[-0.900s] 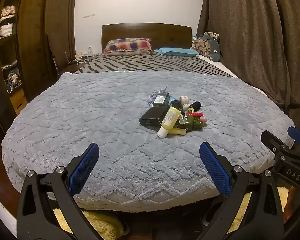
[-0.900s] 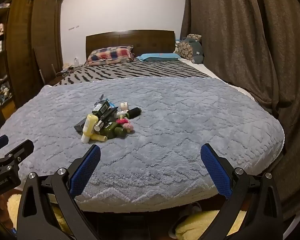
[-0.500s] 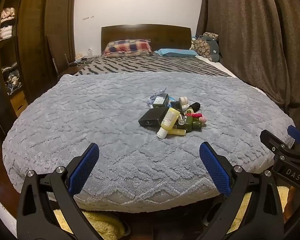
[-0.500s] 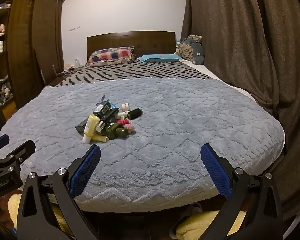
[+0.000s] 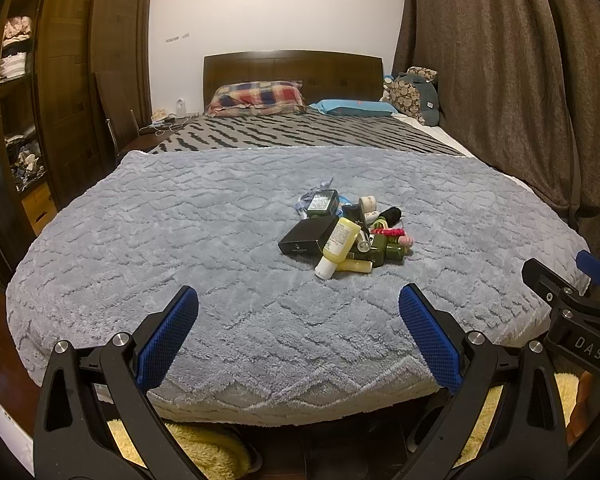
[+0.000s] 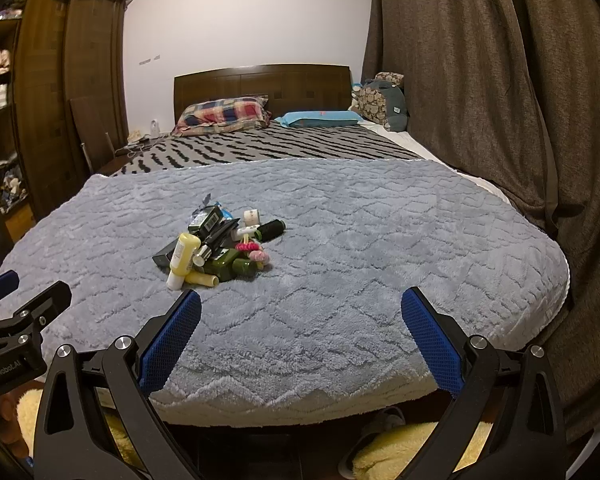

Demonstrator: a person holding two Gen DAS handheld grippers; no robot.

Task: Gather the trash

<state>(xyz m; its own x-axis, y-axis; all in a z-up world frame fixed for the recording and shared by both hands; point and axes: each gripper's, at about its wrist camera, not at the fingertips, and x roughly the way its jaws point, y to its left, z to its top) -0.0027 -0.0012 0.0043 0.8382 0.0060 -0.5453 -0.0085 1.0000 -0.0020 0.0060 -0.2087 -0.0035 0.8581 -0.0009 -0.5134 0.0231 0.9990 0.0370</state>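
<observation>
The pile of trash (image 5: 342,232) sits on the grey blanket (image 5: 180,248), about midway across the bed and a little right of centre in my left view. In it I can pick out a black box (image 5: 306,237), a yellow tube (image 5: 337,246) lying over the box's right end, some dark green bottles (image 5: 386,249), a pink ruffled band (image 5: 394,233) and a black spool (image 5: 392,213) at the far right. My left gripper (image 5: 299,326) hangs over the near edge of the blanket, jaws spread wide with nothing between them. My right gripper (image 6: 301,330) is the same, fully spread and empty, with the pile off to its far left. Beyond the blanket lie a striped cover (image 5: 300,132), a plaid pillow (image 5: 256,97) and a wooden headboard (image 5: 292,68). Brown curtains (image 5: 508,80) hang along the right.
</observation>
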